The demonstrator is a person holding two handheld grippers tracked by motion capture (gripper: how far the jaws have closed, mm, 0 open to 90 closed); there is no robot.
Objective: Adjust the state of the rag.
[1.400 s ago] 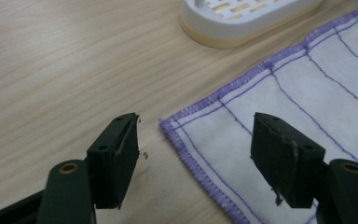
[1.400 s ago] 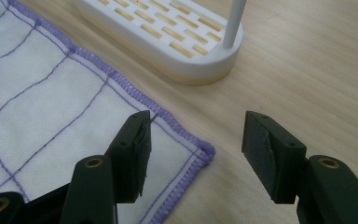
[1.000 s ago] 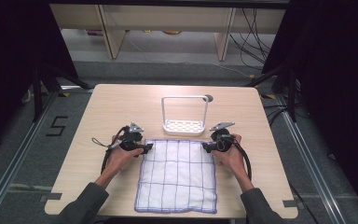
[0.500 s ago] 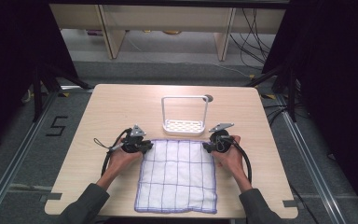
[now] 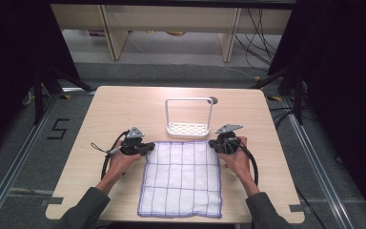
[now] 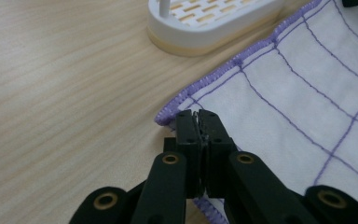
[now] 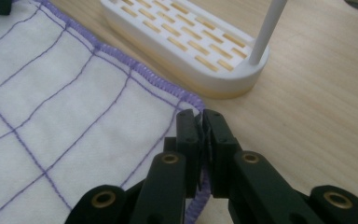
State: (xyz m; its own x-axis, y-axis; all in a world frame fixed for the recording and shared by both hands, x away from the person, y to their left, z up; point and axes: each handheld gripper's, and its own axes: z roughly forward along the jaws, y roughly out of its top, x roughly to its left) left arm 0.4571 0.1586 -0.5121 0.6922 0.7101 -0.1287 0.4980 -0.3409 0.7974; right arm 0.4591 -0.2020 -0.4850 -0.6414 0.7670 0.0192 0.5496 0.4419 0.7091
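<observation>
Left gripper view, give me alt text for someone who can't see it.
The left tool, its black jaws shut, pinches the purple-stitched corner of a white grid-lined cloth lying flat on a wooden table. Beyond the cloth's edge sits the slotted base of a white rack.

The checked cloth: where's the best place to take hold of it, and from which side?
By its two far corners, coming in low from the person's side, as both grippers do now. The cloth lies flat, so only the stitched purple hem offers an edge to pinch. The left gripper and right gripper are each shut on a corner near the white rack.
</observation>
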